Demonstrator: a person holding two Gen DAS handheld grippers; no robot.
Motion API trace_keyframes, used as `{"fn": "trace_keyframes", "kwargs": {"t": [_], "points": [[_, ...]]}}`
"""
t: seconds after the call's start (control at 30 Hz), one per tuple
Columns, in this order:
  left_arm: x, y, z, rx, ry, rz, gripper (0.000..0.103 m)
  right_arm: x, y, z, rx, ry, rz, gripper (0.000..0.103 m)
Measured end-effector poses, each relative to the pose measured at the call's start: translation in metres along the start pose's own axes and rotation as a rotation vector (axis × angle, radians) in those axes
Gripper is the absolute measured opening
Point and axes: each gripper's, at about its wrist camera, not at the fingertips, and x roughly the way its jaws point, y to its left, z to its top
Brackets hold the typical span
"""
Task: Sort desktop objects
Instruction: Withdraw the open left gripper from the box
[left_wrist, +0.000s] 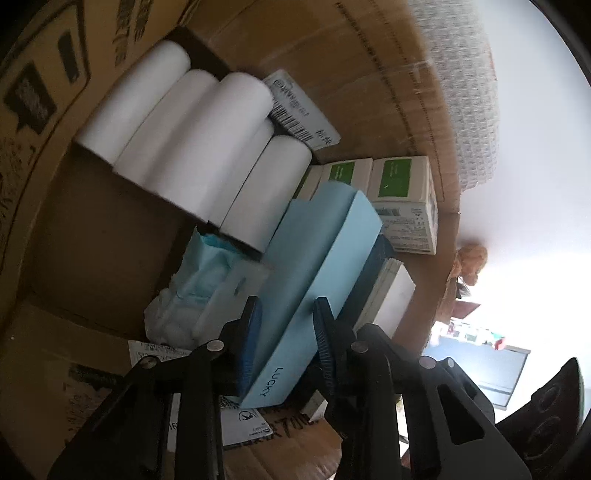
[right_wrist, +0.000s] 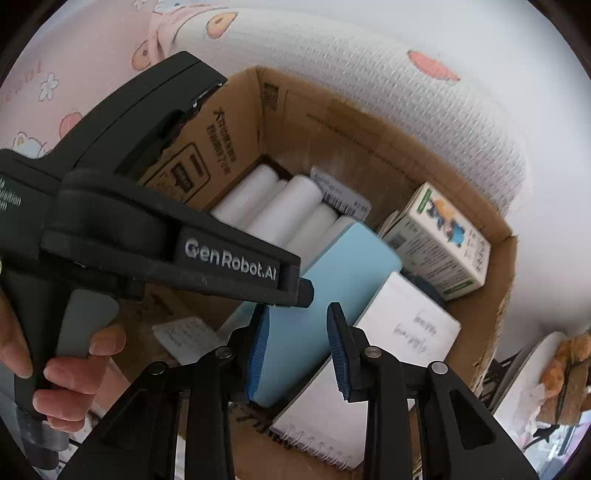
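A light blue box (left_wrist: 314, 266) marked LUCKY stands tilted inside an open cardboard carton (left_wrist: 369, 74). My left gripper (left_wrist: 288, 343) is shut on its near end, with both blue pads pressed on its sides. In the right wrist view the same blue box (right_wrist: 332, 295) lies between the fingers of my right gripper (right_wrist: 297, 350); both pads sit against its sides. The left gripper's black body (right_wrist: 229, 258) reaches in from the left, held by a person's hand (right_wrist: 66, 376).
The carton (right_wrist: 506, 258) also holds several white rolls (right_wrist: 288, 206), green-labelled boxes (left_wrist: 402, 184), a white spiral notebook (right_wrist: 406, 325) and a pale blue soft pack (left_wrist: 199, 280). White quilted bedding (right_wrist: 369, 74) lies behind the carton.
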Motion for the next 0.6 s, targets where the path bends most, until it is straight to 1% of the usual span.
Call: {"fn": "trace_keyframes", "kwargs": {"t": [0.13, 0.2, 0.3, 0.37, 0.43, 0.6], "points": [[0.000, 0.012, 0.001, -0.062, 0.020, -0.073, 0.031, 0.004, 0.002, -0.005, -0.031, 0.031, -0.008, 0.028], [0.000, 0.012, 0.000, -0.055, 0.023, -0.084, 0.031, 0.007, 0.003, -0.007, -0.037, 0.050, -0.002, 0.028], [0.000, 0.008, -0.004, -0.008, 0.008, -0.060, 0.031, 0.013, 0.005, -0.007, -0.043, 0.080, -0.013, 0.028], [0.001, 0.007, -0.007, -0.003, -0.008, -0.052, 0.031, 0.018, 0.007, -0.006, -0.045, 0.106, -0.015, 0.028], [0.000, 0.006, -0.010, -0.014, -0.029, -0.050, 0.031, 0.019, 0.009, -0.005, -0.048, 0.112, -0.019, 0.028], [-0.001, -0.011, -0.020, 0.006, -0.055, -0.017, 0.032, 0.012, 0.013, -0.004, -0.048, 0.110, -0.039, 0.028]]}}
